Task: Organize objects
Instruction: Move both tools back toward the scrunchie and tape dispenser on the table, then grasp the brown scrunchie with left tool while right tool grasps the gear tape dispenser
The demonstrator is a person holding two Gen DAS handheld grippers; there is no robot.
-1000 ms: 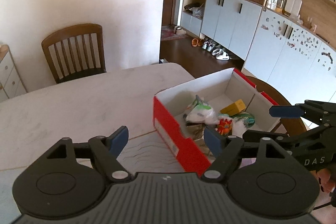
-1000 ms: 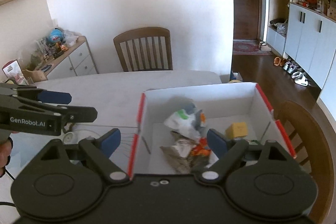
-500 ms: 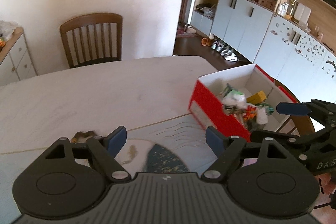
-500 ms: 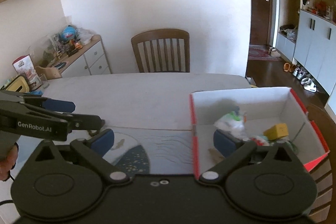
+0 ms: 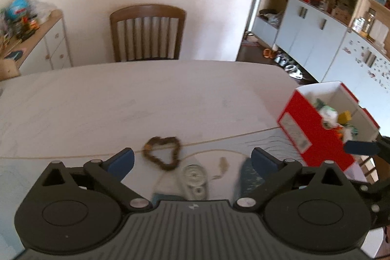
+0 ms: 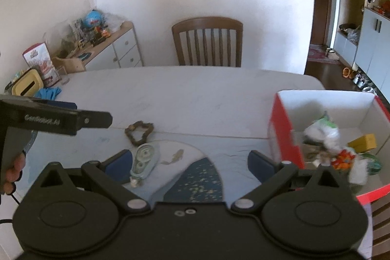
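While both grippers hang over the near edge of the table (image 6: 195, 94), neither holds anything: left gripper (image 5: 192, 158) has its jaws spread wide, having just been opening, nothing between the pads; right gripper (image 6: 190, 162) likewise wide, jaws also just opened further, nothing pinched. Nearest on the placemat (image 6: 234, 155): a clear correction-tape dispenser (image 6: 143, 160) lying flat just ahead of the right gripper's left finger; in the left wrist view it sits between the left gripper's fingers, low in frame, blurred. Just beyond it, a brown beaded bracelet (image 5: 162, 152) lies in a loose loop at the mat's far edge, apart from the dispenser. To the right, a red cardboard box (image 6: 282, 133) with white inside stands on the table's right end, open top. Inside: a white-and-green plush-like item (image 6: 323, 132), a yellow block (image 6: 363, 141), an orange-red small item (image 6: 343, 157), something green at the far right; details blurred. Far side: a wooden chair (image 6: 207, 40) against the wall, a sideboard (image 6: 114, 45) with clutter to the left. Versus a second ago: both views have swung left, the box went from centre frame to the right edge, and the bracelet and dispenser, not seen then, are now in view.
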